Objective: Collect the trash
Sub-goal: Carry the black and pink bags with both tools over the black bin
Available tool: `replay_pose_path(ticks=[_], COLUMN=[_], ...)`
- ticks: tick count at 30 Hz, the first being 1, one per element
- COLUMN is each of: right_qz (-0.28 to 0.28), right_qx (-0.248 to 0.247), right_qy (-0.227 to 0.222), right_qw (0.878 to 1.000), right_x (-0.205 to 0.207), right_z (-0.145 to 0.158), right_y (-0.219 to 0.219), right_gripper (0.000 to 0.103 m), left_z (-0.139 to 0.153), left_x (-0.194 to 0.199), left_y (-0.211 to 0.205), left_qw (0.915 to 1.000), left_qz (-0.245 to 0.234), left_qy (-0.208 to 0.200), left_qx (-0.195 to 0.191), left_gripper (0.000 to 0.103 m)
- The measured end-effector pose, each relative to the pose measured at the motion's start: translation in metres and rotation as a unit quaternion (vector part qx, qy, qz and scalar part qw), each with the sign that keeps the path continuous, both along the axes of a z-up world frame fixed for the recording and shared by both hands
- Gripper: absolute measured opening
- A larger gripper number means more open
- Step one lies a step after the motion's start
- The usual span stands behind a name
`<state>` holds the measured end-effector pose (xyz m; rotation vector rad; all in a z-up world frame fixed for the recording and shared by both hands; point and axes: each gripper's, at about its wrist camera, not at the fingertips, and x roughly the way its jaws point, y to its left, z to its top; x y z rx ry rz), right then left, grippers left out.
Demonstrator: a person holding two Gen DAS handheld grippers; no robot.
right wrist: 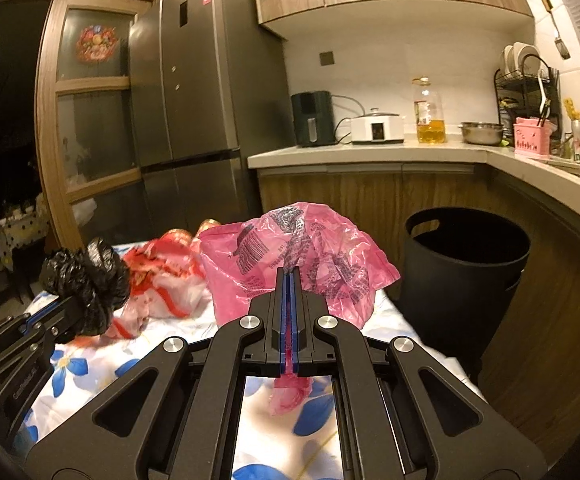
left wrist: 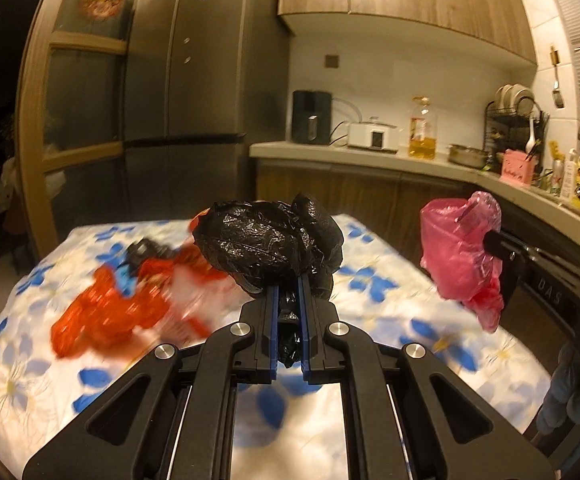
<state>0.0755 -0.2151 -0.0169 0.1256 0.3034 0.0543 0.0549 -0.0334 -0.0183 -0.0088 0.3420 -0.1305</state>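
Observation:
My left gripper [left wrist: 289,280] is shut on a crumpled black plastic bag [left wrist: 268,242], held up above the flowered tablecloth [left wrist: 390,292]. The same black bag [right wrist: 86,276] shows at the left of the right wrist view, at the tip of the left gripper. My right gripper [right wrist: 289,272] is shut on a pink plastic bag [right wrist: 302,256] with black print, also lifted off the table; a strip of it hangs down between the fingers. In the left wrist view the pink bag [left wrist: 458,252] hangs at the right. A red and white plastic bag [left wrist: 130,304] lies on the table, seen again as the red-white bag [right wrist: 162,280].
A black trash bin [right wrist: 462,272] stands on the floor right of the table, beside the wooden counter cabinets [right wrist: 370,192]. A grey fridge [right wrist: 198,100] stands behind the table. The counter [left wrist: 370,156] carries appliances, an oil bottle [left wrist: 423,128] and a dish rack [right wrist: 526,92].

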Motion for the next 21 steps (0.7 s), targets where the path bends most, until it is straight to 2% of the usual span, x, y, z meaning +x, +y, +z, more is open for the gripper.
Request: replay_pose_path(ticks=[12, 17, 21], right_qz=[-0.076, -0.121, -0.137], right_qx=[0.002, 0.006, 0.023], right_qy=[-0.053, -0.072, -0.07], right_qw=[0.996, 0.99, 0.988], right_x=[0.007, 0.017, 0.031], right_z=[0.038, 0.047, 0.046], right_y=[-0.073, -0.115, -0.146], right_gripper=[0.001, 0.001, 0.001], left_z=[0.036, 0.047, 0.047], left_x=[0.056, 0.077, 0.093], left_y=[-0.083, -0.133, -0.171], left_qw=[0.9954, 0.9893, 0.9843], left_qz=[-0.09, -0.137, -0.169], left_qy=[-0.032, -0.049, -0.051], left_qx=[-0.011, -0.013, -0.01], left_gripper=[0.008, 0.008, 0.008])
